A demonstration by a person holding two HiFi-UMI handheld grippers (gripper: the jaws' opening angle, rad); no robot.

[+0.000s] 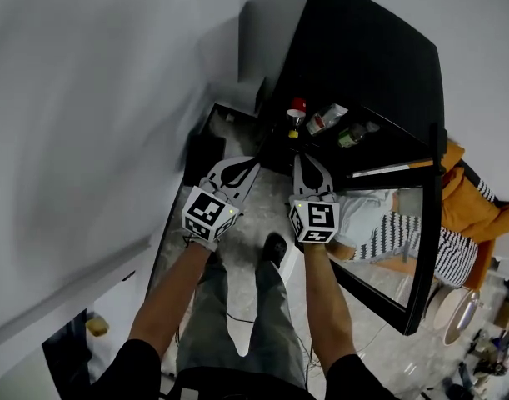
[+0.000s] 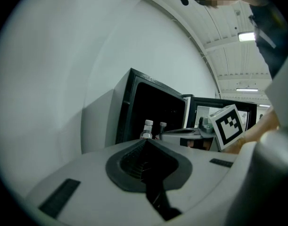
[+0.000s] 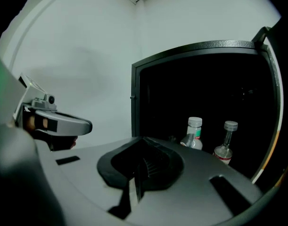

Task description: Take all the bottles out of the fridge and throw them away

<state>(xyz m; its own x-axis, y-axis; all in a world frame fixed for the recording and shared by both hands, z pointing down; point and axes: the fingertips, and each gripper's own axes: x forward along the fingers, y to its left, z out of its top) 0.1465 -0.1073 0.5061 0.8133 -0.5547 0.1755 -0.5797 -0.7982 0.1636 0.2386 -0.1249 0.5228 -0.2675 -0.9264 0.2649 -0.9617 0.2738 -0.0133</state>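
A black fridge (image 1: 362, 48) stands open in front of me, its glass door (image 1: 408, 248) swung out to the right. Three bottles show inside in the head view: a red-capped one (image 1: 296, 111), a clear one with a white and red label (image 1: 325, 119), and a green one (image 1: 351, 134). My left gripper (image 1: 252, 162) (image 2: 146, 142) and right gripper (image 1: 302, 158) (image 3: 144, 140) hang side by side just short of the opening, both shut and empty. The right gripper view shows two upright bottles (image 3: 194, 133) (image 3: 226, 144) beyond the jaws. The left gripper view shows two bottle tops (image 2: 146, 127) (image 2: 161, 126).
A white wall (image 1: 96, 98) runs along the left of the fridge. Orange and striped cloth (image 1: 471, 198) lies behind the door at the right. My legs and one shoe (image 1: 273, 247) stand on the speckled floor (image 1: 246, 223). Small clutter sits at the bottom right (image 1: 496, 323).
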